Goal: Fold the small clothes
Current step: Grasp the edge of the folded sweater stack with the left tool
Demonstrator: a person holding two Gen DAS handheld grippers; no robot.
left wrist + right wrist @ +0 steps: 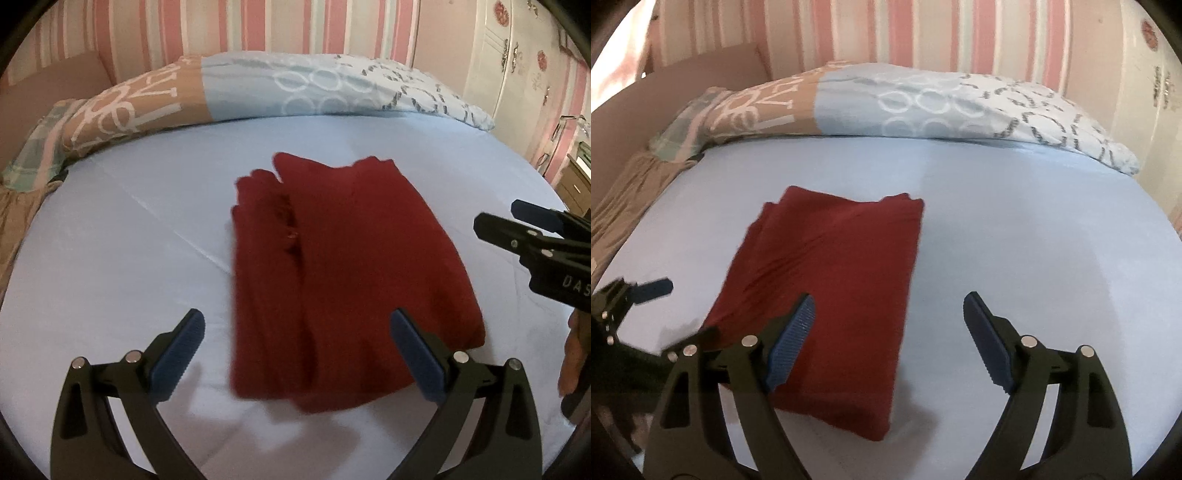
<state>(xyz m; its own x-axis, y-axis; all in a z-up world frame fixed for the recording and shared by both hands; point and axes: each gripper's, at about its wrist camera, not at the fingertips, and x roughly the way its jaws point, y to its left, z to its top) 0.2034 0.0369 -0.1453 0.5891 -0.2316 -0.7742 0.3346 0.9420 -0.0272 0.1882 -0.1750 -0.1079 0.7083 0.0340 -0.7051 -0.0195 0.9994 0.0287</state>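
Note:
A dark red garment [351,258] lies folded into a thick rectangle on the light blue bed sheet [110,240]. My left gripper [295,317] hovers open over the garment's near end, its blue pads wide apart and pressing on nothing. In the right wrist view the same garment [842,266] lies left of centre. My right gripper [890,297] is open above its right edge, with nothing held. The right gripper [498,214] also shows at the right edge of the left wrist view. One blue pad [655,288] of the left gripper shows at the left edge of the right wrist view.
A patterned pillow [295,88] lies along the back of the bed against a pink striped wall. A white wardrobe [517,55] and a wooden drawer unit [576,184] stand at the right. A hand [572,350] shows at the right edge. Brown bedding [624,192] hangs at the left.

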